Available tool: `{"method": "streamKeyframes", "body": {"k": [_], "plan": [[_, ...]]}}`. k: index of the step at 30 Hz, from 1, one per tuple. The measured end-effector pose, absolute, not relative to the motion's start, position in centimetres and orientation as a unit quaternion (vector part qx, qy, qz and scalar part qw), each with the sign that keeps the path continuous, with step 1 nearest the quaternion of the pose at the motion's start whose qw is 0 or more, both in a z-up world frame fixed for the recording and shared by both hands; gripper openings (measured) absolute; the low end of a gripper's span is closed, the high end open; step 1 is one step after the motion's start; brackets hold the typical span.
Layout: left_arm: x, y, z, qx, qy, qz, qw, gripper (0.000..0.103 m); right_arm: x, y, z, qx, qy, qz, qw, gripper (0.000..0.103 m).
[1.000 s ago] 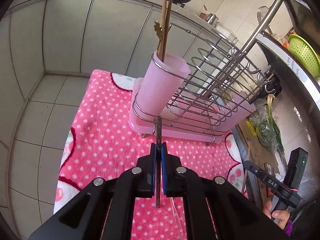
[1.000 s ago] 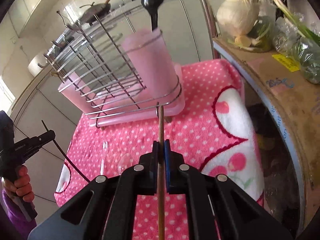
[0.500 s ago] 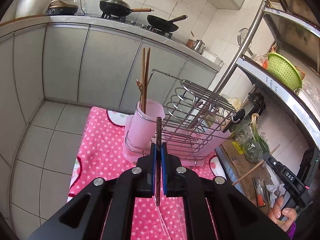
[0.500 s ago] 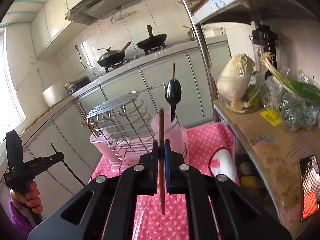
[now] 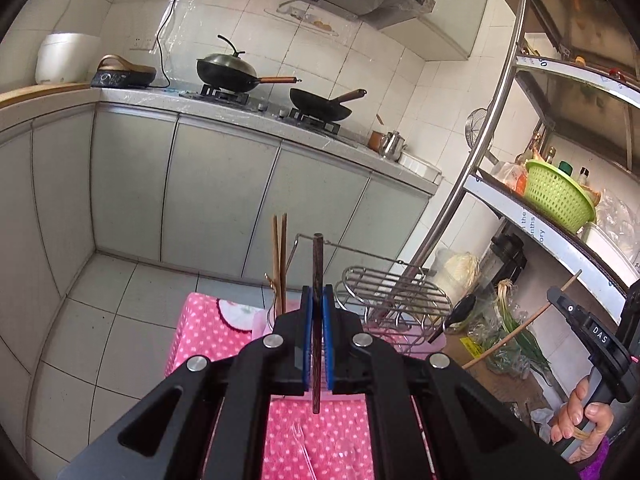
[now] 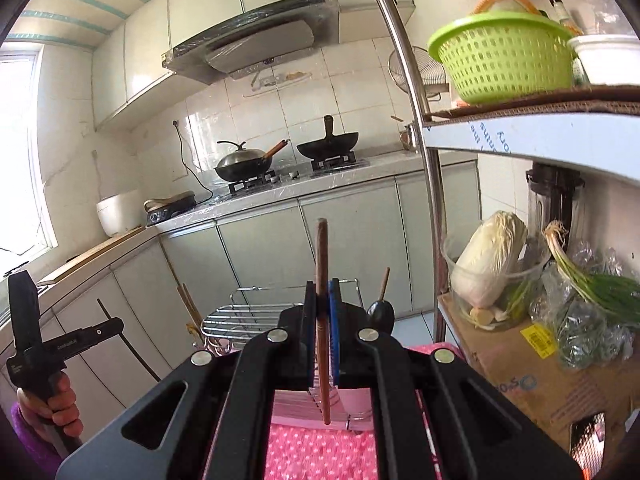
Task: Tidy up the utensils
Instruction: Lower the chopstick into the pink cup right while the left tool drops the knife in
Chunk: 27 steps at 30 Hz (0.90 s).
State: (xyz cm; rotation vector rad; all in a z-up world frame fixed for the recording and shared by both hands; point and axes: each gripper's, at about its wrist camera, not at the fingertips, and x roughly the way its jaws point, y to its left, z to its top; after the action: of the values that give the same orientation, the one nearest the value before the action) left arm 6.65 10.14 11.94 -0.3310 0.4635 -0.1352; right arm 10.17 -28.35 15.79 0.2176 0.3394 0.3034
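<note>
A tiled kitchen with grey cabinets and a stove fills the left wrist view. The left gripper (image 5: 316,314) has its jaws pinching a dark chopstick (image 5: 317,272) upright. Beyond the jaws a wire rack (image 5: 394,288) stands on the pink dotted cloth (image 5: 200,324); a clear fork (image 5: 302,450) lies below them, seen only here. In the right wrist view the right gripper (image 6: 322,312) pinches a brown chopstick (image 6: 321,256); a cabbage (image 6: 490,258) sits right of the jaws. A second ago both views looked down onto the rack from close by.
</note>
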Motion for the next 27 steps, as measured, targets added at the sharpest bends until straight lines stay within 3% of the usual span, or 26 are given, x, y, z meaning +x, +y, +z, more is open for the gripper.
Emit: {"method": "streamKeyframes", "body": {"k": [16, 27], "plan": [[11.3, 9.6, 15.5, -0.157, 0.179, -0.047, 0.97, 0.004, 14.4, -27.6, 18.2, 0.075, 0.131, 0.125, 0.981, 0.006], [14.9, 7.8, 12.1, -0.095, 0.198, 0.0, 0.976, 0.004, 17.9, -27.3, 14.1, 0.078, 0.191, 0.126, 0.97, 0.006]]}}
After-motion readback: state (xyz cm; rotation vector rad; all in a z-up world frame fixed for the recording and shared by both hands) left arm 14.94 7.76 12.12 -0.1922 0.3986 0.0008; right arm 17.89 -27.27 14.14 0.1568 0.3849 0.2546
